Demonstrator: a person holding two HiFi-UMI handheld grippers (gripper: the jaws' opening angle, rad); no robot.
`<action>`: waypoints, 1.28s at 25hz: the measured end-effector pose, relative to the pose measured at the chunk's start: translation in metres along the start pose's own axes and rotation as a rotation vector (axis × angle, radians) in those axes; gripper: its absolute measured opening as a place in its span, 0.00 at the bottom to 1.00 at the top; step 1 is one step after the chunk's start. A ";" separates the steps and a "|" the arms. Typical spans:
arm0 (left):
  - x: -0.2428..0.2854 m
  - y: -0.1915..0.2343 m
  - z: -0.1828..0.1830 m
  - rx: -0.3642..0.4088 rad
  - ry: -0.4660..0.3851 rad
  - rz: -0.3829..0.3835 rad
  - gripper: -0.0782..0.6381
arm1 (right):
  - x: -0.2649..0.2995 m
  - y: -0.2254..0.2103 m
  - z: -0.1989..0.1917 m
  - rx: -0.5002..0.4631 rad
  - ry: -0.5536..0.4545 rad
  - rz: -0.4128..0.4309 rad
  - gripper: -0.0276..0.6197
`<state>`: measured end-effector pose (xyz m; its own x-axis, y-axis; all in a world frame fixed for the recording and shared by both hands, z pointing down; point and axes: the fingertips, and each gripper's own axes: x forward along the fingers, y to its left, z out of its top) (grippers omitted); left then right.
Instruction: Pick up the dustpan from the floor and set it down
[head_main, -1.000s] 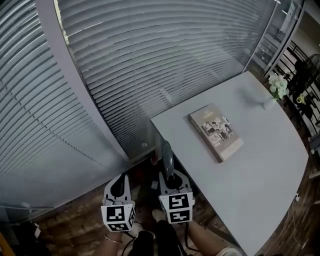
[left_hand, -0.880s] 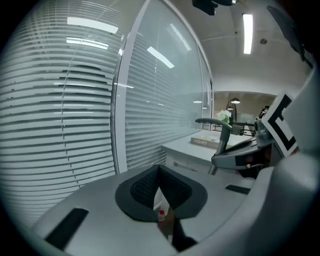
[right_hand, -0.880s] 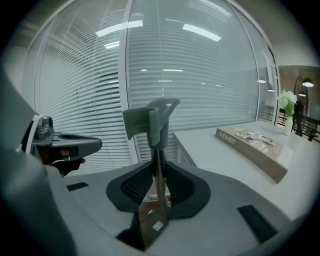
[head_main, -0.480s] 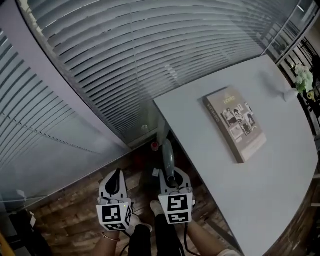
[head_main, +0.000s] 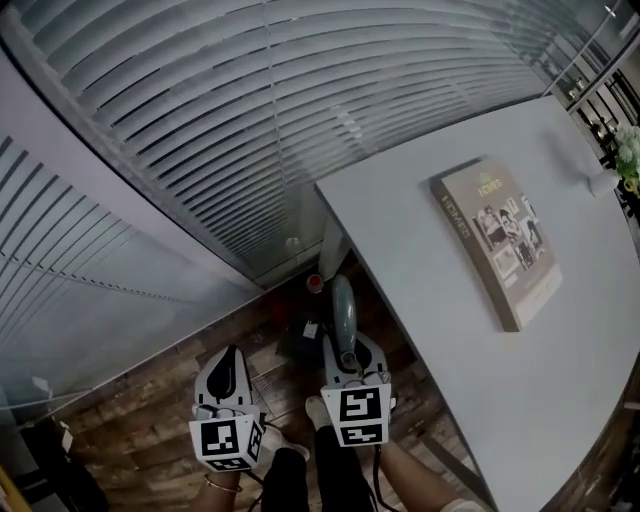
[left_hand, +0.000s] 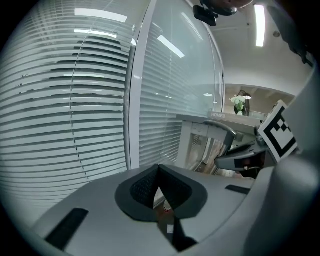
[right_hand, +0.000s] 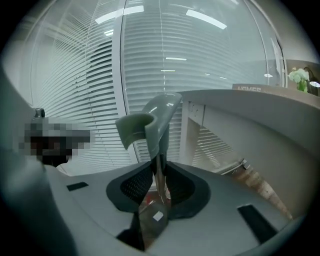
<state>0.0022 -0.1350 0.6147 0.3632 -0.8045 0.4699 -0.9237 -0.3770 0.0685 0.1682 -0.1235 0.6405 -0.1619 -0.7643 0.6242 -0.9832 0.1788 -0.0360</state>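
My right gripper (head_main: 347, 356) is shut on the grey-green handle (head_main: 342, 305) of the dustpan, which stands upright between its pads (right_hand: 150, 187). The handle's curved top (right_hand: 150, 125) rises above the jaws. The dark pan (head_main: 300, 340) hangs below it, just above the wooden floor near the table leg. In the right gripper view part of the pan (right_hand: 152, 220) shows under the jaws. My left gripper (head_main: 228, 362) hangs to the left of the dustpan, apart from it, its pads (left_hand: 152, 187) closed together on nothing. The left gripper view shows the handle (left_hand: 225, 131) to its right.
A white table (head_main: 570, 400) juts out on the right with a book (head_main: 500, 240) lying on it. Slatted blinds (head_main: 200, 120) behind glass fill the far side. A small red thing (head_main: 315, 283) lies on the wooden floor (head_main: 150, 400) by the table leg. The person's feet show between the grippers.
Both grippers have sunk toward the floor, the right one carrying the dustpan down with it. The head view has tipped, so the table and book sit further right.
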 end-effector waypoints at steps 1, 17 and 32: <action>0.001 0.001 -0.001 -0.002 0.001 0.000 0.13 | 0.003 0.001 -0.002 0.000 0.003 0.000 0.20; -0.003 0.015 -0.019 -0.019 0.027 0.011 0.13 | 0.036 0.003 -0.011 0.007 0.015 -0.022 0.20; -0.016 0.017 -0.032 -0.038 0.044 0.012 0.13 | 0.059 -0.021 -0.005 0.034 -0.016 -0.078 0.20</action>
<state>-0.0233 -0.1135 0.6366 0.3468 -0.7876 0.5092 -0.9323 -0.3487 0.0957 0.1801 -0.1688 0.6822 -0.0862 -0.7850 0.6135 -0.9951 0.0979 -0.0144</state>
